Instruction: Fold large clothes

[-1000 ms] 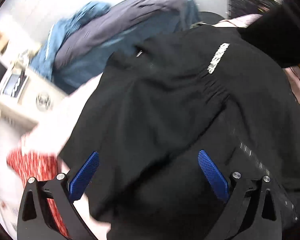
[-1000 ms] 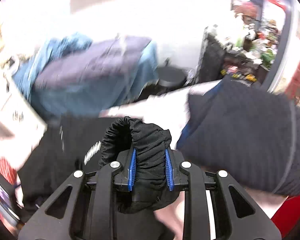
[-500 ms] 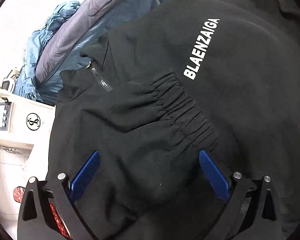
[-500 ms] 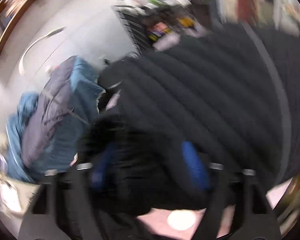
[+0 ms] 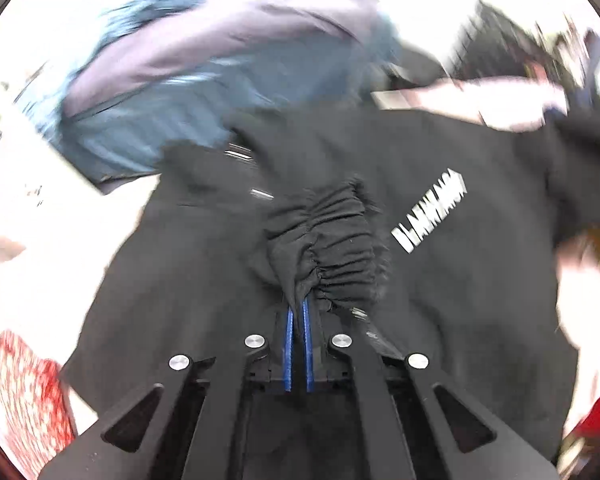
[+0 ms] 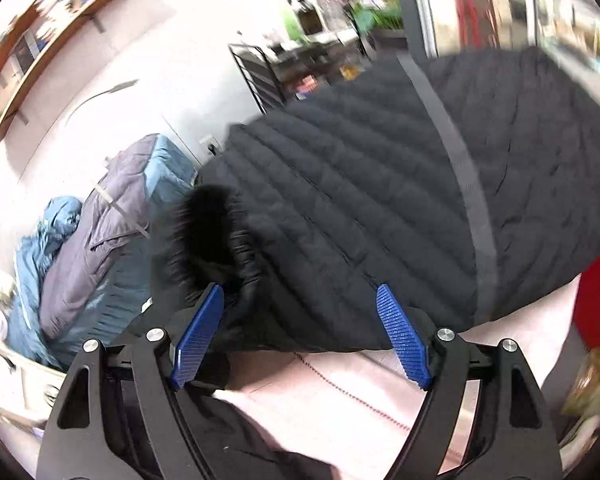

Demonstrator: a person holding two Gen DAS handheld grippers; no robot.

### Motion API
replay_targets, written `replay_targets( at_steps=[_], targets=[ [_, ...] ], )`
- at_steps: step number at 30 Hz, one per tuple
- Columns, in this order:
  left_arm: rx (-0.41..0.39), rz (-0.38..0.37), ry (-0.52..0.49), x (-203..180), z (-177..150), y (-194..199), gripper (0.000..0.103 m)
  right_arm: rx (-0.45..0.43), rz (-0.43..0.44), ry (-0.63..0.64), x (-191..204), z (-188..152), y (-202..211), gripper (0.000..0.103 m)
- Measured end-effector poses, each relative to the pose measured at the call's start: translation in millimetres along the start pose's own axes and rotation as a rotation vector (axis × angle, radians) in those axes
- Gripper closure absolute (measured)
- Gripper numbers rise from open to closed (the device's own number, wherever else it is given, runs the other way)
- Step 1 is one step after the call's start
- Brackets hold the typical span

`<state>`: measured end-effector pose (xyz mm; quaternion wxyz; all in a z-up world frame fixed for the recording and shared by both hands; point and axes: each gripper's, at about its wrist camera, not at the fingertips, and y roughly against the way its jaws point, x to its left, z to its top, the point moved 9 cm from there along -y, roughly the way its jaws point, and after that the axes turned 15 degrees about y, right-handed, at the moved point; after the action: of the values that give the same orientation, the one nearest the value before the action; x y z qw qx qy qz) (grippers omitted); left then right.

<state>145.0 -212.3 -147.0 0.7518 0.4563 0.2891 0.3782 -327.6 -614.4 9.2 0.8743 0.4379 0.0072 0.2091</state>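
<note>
The left hand-held gripper (image 5: 297,312) has its 2 blue pads pressed almost together, and they pinch the gathered elastic cuff (image 5: 328,240) of the black jacket (image 5: 460,280). The jacket lies spread over the pale counter (image 5: 31,280), and white letters (image 5: 430,210) are printed on its chest; the blur makes them unreadable. Behind the jacket there is a pile of blue and grey-purple padded clothes (image 5: 203,80). A red patterned cloth (image 5: 23,392) lies at the lower left.

The right hand-held gripper (image 6: 300,332) stands wide open and holds nothing. Beyond its fingers a dark quilted coat (image 6: 400,200) lies on a pink sheet (image 6: 340,400). A black fur trim (image 6: 207,232) is just beside the left blue pad (image 6: 197,336); I cannot tell if they touch. Part of the black jacket shows at the bottom of this view.
</note>
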Motion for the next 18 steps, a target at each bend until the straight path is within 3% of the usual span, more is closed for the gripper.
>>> replay_targets(
  at_steps=[2,5,9,13,16,18],
  targets=[
    [-0.071,-0.001,0.114,42.0,17.0,35.1,0.099,-0.057,-0.018,0.077,16.9,3.0,14.9,0.024],
    [-0.197,0.059,0.287,129.4,34.6,95.4,0.099,-0.104,-0.009,0.201,48.0,3.4,21.6,0.024],
    [-0.308,0.246,0.494,265.0,16.6,163.1,0.100,-0.017,0.095,0.333,97.4,-20.2,3.9,0.024],
    [-0.312,0.463,0.635,371.4,-37.4,196.3,0.100,0.086,0.148,0.454,137.8,-56.7,-13.8,0.024],
    [-0.253,0.547,0.791,433.9,-86.9,197.1,0.099,0.164,0.174,0.510,157.2,-88.0,-21.7,0.024],
    [-0.192,0.553,0.891,459.4,-117.6,186.2,0.095,0.216,0.207,0.513,164.2,-102.9,-27.5,0.024]
  ],
)
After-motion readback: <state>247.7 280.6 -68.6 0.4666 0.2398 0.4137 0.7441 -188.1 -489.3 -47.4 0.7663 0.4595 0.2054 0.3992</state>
